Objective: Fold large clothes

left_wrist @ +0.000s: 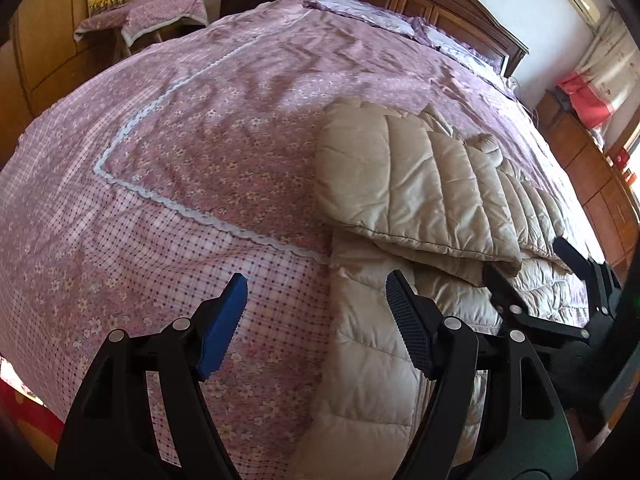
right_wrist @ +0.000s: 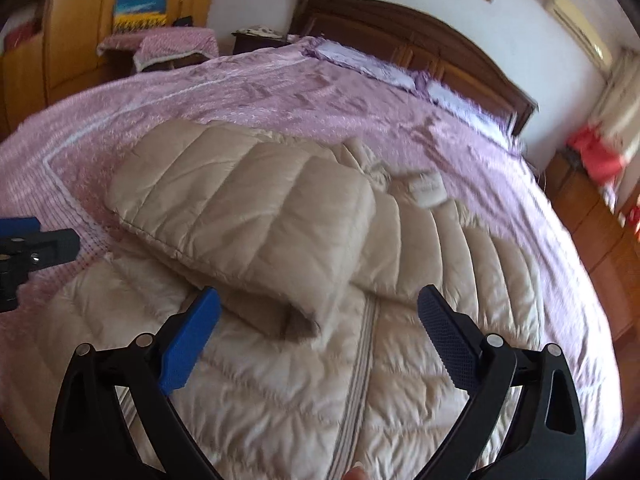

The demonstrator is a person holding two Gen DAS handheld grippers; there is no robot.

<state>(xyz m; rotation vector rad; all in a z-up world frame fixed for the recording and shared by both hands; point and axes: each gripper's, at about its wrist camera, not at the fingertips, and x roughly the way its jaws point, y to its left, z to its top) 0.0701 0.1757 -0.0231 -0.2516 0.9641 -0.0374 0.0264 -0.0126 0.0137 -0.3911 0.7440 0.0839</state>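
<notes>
A beige quilted down jacket (right_wrist: 280, 340) lies on the bed, front up, its zipper (right_wrist: 360, 356) running toward me. One part (right_wrist: 248, 208) is folded over onto the body. In the left wrist view the jacket (left_wrist: 424, 184) lies to the right. My left gripper (left_wrist: 316, 292) is open and empty, hovering over the bedspread at the jacket's left edge. My right gripper (right_wrist: 318, 308) is open and empty, just above the jacket near the folded part's lower end. The right gripper also shows in the left wrist view (left_wrist: 532, 260).
The bed has a purple floral bedspread (left_wrist: 180, 152) with pillows (right_wrist: 372, 64) and a dark wooden headboard (right_wrist: 420, 36). A cloth-covered small table (left_wrist: 152, 20) and yellow wardrobes (right_wrist: 80, 20) stand at the far left. A wooden cabinet (left_wrist: 592, 184) runs along the right.
</notes>
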